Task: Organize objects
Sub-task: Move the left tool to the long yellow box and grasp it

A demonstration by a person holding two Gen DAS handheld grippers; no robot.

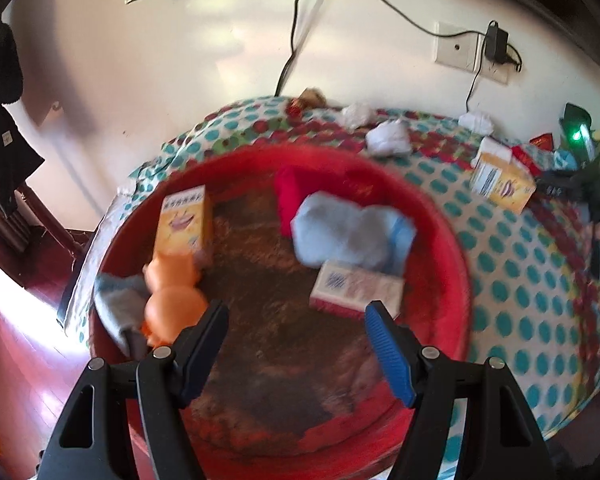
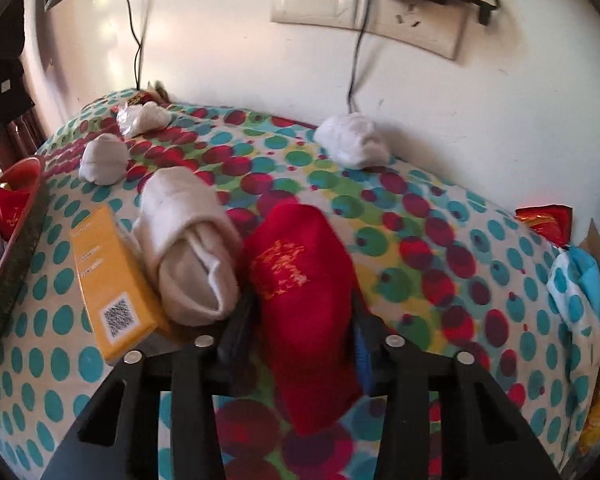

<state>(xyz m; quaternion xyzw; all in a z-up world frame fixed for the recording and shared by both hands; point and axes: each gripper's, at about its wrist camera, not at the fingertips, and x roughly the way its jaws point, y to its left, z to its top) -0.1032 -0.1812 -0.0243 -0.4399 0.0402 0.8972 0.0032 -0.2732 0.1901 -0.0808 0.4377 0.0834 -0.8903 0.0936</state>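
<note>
Red fabric, a folded sock (image 2: 300,296) with gold lettering, fills the foreground of the right wrist view, clamped between the fingers of the right gripper (image 2: 300,336) above the polka-dot cloth (image 2: 440,240) of the bench. The grip looks to sit low on a soft, bulky roll; it could slip or unfold on the way to the red basin (image 1: 452,248), and a sweep left could knock the cream sock roll (image 2: 188,240) or the yellow box (image 2: 108,280) lying just beside it.

Over the basin, the left gripper (image 1: 296,340) hangs with its fingers wide apart and nothing between them.

Counted in the basin: one yellow box (image 1: 184,220), one orange toy (image 1: 172,292), one grey sock (image 1: 120,308), one red bundle (image 1: 290,196), one pale blue bundle (image 1: 348,232), one white carton (image 1: 356,288). Outside it, the right view shows three white bundles (image 2: 352,144) near the wall, one cream roll and one yellow box. Clutter at the bench's far right is too blurred to count.
</note>
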